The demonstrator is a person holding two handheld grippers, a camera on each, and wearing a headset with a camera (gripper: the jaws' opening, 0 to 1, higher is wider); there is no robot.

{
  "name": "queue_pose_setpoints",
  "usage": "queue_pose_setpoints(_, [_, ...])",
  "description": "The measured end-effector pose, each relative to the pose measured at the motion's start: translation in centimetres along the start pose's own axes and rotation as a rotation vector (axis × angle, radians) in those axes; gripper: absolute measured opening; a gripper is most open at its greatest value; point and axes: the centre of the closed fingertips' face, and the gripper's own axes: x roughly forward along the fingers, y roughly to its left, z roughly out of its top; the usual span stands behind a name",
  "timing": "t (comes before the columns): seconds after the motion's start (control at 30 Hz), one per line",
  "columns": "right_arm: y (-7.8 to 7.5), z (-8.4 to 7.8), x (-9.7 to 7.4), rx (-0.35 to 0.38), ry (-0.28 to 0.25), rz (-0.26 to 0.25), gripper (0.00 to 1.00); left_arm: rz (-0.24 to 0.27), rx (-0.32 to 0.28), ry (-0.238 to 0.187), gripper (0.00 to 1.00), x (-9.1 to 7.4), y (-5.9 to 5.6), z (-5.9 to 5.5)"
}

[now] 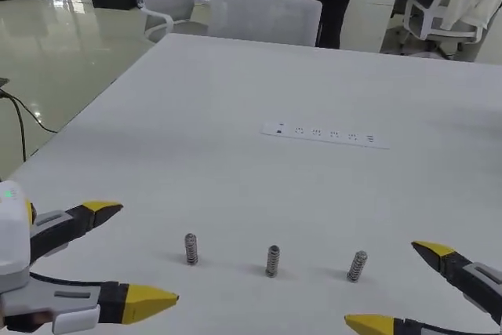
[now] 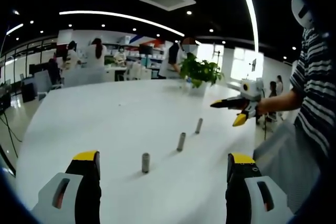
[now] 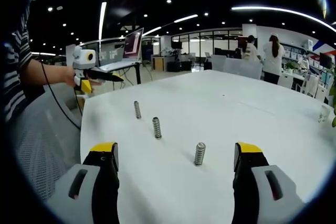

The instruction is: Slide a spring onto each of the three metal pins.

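Left hand-held gripper (image 1: 147, 253) and right hand-held gripper (image 1: 380, 282) gape, flanking springs (image 1: 272, 260).

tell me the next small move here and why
Probably just draw both claws back: the left spring, middle spring and right spring each seem to sit upright on a pin already, and the left claw and right claw are open, empty.

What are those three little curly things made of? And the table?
The springs look like bare metal wire: grey, a bit shiny, wound in coils. The table seems to be matte white laminate or painted board: smooth, no grain, so I can't be sure.
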Motion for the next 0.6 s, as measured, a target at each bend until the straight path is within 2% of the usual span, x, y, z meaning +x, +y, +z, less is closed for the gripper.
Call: queue_pose_setpoints(0.6, [-0.36,-0.11,-0.64,-0.002,0.003,-0.016,0.91,-0.012,0.012,0.005,0.98,0.84,-0.08,0.1])
